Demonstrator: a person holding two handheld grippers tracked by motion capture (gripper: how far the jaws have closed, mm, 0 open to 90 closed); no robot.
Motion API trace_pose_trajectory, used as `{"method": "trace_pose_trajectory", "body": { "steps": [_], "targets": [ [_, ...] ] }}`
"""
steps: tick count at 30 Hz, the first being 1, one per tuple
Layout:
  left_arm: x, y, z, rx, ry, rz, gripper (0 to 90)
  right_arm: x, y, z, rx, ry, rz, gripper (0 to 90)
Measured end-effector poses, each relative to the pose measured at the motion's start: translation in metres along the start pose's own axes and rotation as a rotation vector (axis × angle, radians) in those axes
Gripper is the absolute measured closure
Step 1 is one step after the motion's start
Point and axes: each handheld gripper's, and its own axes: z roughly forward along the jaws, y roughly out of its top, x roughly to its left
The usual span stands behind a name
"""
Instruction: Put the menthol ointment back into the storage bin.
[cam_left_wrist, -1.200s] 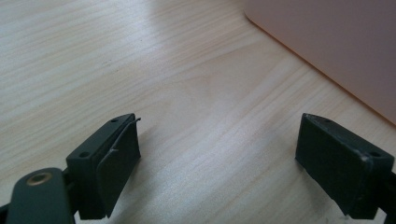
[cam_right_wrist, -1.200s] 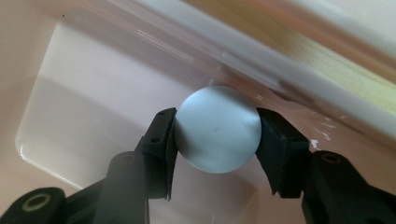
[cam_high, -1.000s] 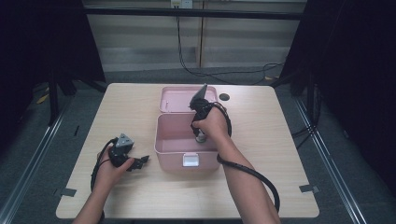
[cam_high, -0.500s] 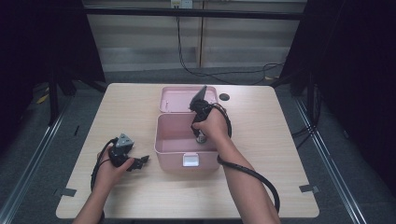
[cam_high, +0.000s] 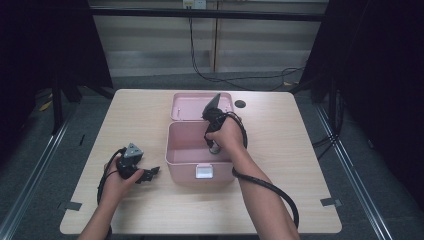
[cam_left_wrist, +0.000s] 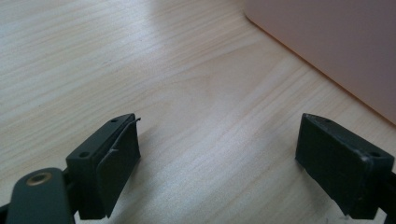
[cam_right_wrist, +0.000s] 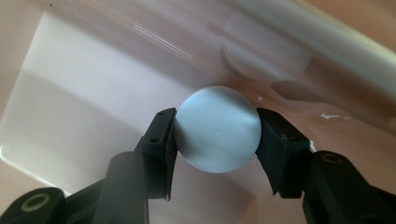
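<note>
The pale ball (cam_right_wrist: 218, 129) sits clamped between the right gripper's (cam_right_wrist: 215, 133) fingers (cam_right_wrist: 161, 135).

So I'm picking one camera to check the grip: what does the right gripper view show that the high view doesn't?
Right gripper view: both fingers pressed against the sides of a pale round ball, just above the box's glossy inside.

High view: the whole table, the box's open lid, and the left gripper resting on the wood beside the box.

Both: the right gripper reaching down into the pink box.
</note>
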Motion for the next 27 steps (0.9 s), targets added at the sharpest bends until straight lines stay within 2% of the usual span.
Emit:
{"method": "trace_pose_trajectory", "body": {
  "steps": [9, 27],
  "targets": [
    [0.000, 0.000, 0.000, 0.000, 0.000, 0.000, 12.9, 0.000, -0.001, 0.001, -0.003, -0.007, -0.004, 49.3],
    [0.000, 0.000, 0.000, 0.000, 0.000, 0.000, 12.9, -0.002, -0.004, -0.014, -0.029, 0.005, -0.005, 45.9]
  ]
}}
